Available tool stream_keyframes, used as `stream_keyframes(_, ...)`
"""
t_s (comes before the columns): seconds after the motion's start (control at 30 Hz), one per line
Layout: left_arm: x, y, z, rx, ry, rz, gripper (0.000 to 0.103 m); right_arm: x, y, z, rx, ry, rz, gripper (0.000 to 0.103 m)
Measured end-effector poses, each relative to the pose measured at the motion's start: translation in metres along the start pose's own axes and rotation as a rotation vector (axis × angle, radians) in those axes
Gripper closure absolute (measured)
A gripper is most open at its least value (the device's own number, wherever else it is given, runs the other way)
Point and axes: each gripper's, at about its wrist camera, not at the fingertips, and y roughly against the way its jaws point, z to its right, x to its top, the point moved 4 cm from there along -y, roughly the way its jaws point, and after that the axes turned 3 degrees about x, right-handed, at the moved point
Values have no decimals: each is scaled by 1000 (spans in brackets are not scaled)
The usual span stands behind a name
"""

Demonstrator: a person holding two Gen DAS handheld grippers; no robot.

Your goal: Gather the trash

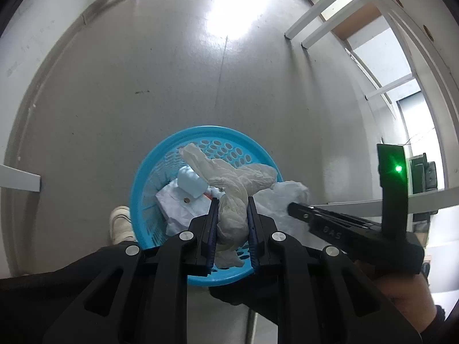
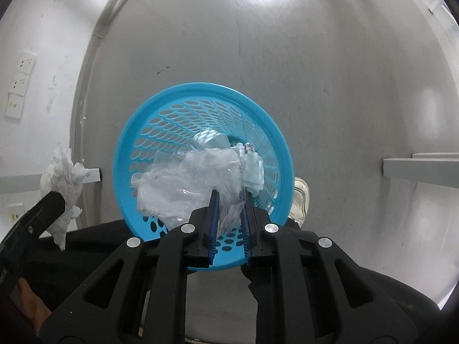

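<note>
A blue perforated plastic basket [image 1: 149, 169] stands on the grey floor below both grippers; it also shows in the right wrist view [image 2: 160, 100]. My left gripper [image 1: 231, 200] is shut on a crumpled white tissue [image 1: 229, 177] held over the basket. My right gripper [image 2: 230, 195] is shut on a clear crumpled plastic bag [image 2: 183, 183] over the basket's opening. In the left wrist view the right gripper [image 1: 295, 210] holds the plastic bag [image 1: 284, 195] at the basket's right rim. In the right wrist view the left gripper [image 2: 54, 200] holds the tissue [image 2: 64, 177] left of the basket. Paper and a pale blue cup [image 1: 190, 182] lie inside.
A white shoe [image 1: 120, 223] stands beside the basket, also seen in the right wrist view [image 2: 301, 197]. White table legs [image 1: 315, 14] rise at the upper right. A wall with sockets [image 2: 21, 80] is at the left. A white bar [image 2: 418, 169] is at the right.
</note>
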Motion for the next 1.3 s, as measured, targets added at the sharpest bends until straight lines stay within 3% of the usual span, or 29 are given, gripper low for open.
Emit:
stream_keyframes(0.13, 6, -10, -1, -18, 21, -35, 83, 11, -13, 1, 35, -35, -24, 85)
stream_keyframes(0.17, 9, -13, -2, -26, 30, -50, 80, 12, -16, 1, 51, -42, -29, 78)
stream_keyframes(0.23, 13, -15, -7, -15, 51, -47, 46, 14, -20, 1, 67, -49, -28, 71)
stream_keyframes(0.3, 18, -11, -11, 7, 56, -12, 47, 14, -22, 2, 59, -50, -34, 60)
stream_keyframes(0.37, 20, -6, -12, -1, 62, 4, 47, 13, -22, 3, 57, -49, -38, 57)
stream_keyframes(0.77, 17, 26, 1, 100, -37, 73, 47, -7, 23, -7, -12, 69, 45, 47)
stream_keyframes(0.87, 5, 39, 7, 139, -103, 79, 45, -16, 45, -9, -15, 96, 89, 46)
stream_keyframes(1.17, -35, 83, 21, 141, -201, 96, 31, -67, 104, -27, 14, 207, 192, 40)
stream_keyframes(1.3, -56, 99, 24, 172, -228, 87, 20, -86, 125, -29, 21, 216, 222, 32)
